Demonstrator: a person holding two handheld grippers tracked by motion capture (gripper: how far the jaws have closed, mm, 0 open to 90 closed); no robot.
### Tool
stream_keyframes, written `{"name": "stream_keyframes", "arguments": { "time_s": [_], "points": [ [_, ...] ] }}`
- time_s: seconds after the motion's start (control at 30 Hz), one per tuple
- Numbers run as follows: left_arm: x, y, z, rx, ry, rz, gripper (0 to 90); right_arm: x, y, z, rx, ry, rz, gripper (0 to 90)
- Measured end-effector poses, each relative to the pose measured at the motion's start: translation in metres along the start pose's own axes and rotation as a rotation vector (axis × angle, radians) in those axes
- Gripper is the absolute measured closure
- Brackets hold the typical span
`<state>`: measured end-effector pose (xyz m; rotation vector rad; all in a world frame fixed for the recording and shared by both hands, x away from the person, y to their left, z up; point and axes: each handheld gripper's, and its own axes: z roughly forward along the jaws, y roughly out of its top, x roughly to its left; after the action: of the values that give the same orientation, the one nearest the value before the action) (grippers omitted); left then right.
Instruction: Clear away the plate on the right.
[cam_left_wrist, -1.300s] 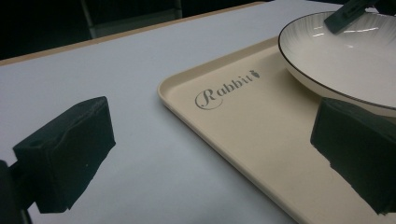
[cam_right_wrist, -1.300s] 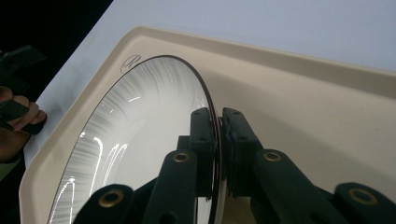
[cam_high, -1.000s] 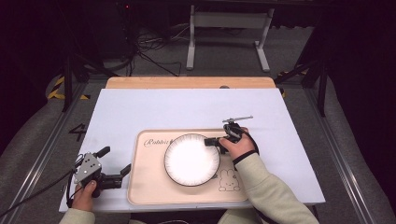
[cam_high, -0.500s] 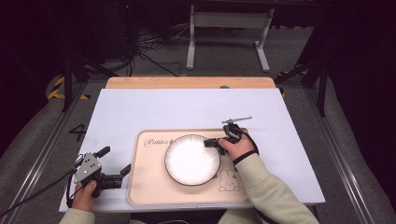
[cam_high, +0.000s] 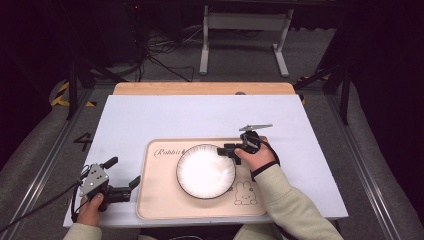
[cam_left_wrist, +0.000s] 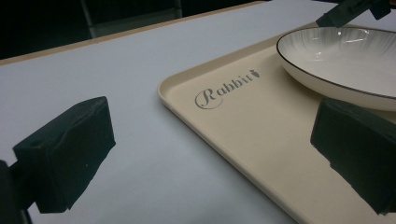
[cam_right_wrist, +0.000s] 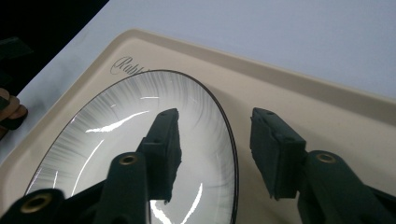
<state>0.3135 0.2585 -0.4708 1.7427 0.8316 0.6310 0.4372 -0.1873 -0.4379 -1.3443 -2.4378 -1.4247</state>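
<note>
A white plate (cam_high: 205, 171) with a thin dark rim lies on a beige tray (cam_high: 160, 200) printed "Rabbit". My right gripper (cam_high: 225, 150) is at the plate's far right edge. In the right gripper view my right gripper (cam_right_wrist: 215, 114) is open and straddles the rim: one jaw hangs over the inside of the plate (cam_right_wrist: 116, 154), the other over the tray (cam_right_wrist: 327, 107). My left gripper (cam_high: 123, 171) rests open at the tray's left edge, holding nothing. In the left gripper view my left gripper (cam_left_wrist: 210, 121) has its jaws wide apart, facing the tray (cam_left_wrist: 243, 130) and plate (cam_left_wrist: 345, 60).
The tray sits near the front edge of a white tabletop (cam_high: 200, 115) with a wooden strip (cam_high: 200, 88) at the back. A rabbit drawing (cam_high: 244, 192) marks the tray's right front corner. Cables and a metal stand (cam_high: 245, 30) lie on the floor beyond.
The right gripper has crept slightly left onto the plate's rim. The left gripper and the plate have not moved.
</note>
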Motion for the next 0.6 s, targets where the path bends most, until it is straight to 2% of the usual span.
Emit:
{"name": "stream_keyframes", "arguments": {
  "time_s": [0.03, 0.1, 0.2, 0.3, 0.4, 0.47, 0.6],
  "points": [
    [0.000, 0.000, 0.000, -0.001, 0.000, 0.000, 0.2, 0.001, 0.000, -0.002, -0.008, -0.012, -0.031, 46.4],
    [0.000, 0.000, 0.000, 0.000, -0.001, 0.000, 0.2, 0.003, 0.001, -0.003, -0.010, -0.011, -0.052, 42.4],
    [0.000, 0.000, 0.000, 0.000, -0.001, -0.001, 0.2, 0.004, 0.001, -0.005, -0.018, -0.007, -0.065, 39.6],
    [0.000, 0.000, 0.000, 0.002, -0.002, -0.001, 0.2, 0.009, 0.004, -0.010, -0.051, 0.014, -0.088, 33.8],
    [0.000, 0.000, 0.000, -0.001, -0.003, -0.004, 0.2, 0.011, 0.004, -0.013, -0.055, 0.026, -0.087, 33.4],
    [0.001, 0.000, 0.001, 0.002, -0.005, -0.006, 0.2, 0.012, 0.004, -0.016, -0.081, 0.026, -0.133, 29.7],
    [0.001, 0.001, 0.001, 0.011, -0.009, -0.009, 0.2, 0.015, 0.003, -0.022, -0.090, 0.054, -0.156, 28.7]
  ]
}}
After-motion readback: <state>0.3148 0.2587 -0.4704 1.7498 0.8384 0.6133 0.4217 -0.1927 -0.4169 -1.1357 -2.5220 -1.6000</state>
